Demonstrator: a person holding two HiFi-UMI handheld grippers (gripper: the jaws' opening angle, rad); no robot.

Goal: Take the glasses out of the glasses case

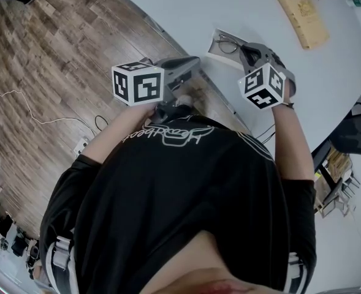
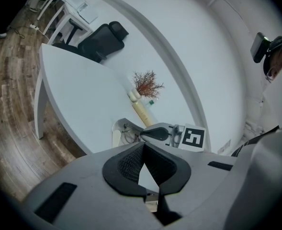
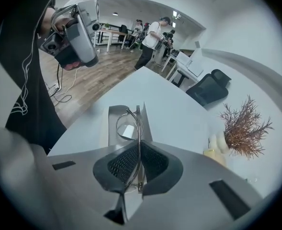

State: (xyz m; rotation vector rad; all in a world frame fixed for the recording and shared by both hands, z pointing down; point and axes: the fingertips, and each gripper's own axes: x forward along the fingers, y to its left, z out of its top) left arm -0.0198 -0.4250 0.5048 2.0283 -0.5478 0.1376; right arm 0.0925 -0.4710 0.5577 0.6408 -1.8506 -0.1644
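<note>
A floor of brown wood planks (image 1: 45, 72) runs along the left, and thin cables (image 1: 32, 116) trail across it. A white table (image 1: 241, 17) with a curved edge fills the far right. Beyond it, a black office chair (image 3: 210, 87) stands near a curved white wall (image 2: 203, 47). A spray of dried reddish twigs (image 3: 243, 128) sits at the table's far side. Farther off, the room opens onto more desks (image 3: 111, 32), where people (image 3: 152, 37) stand under bright ceiling lights (image 3: 175, 13).
</note>
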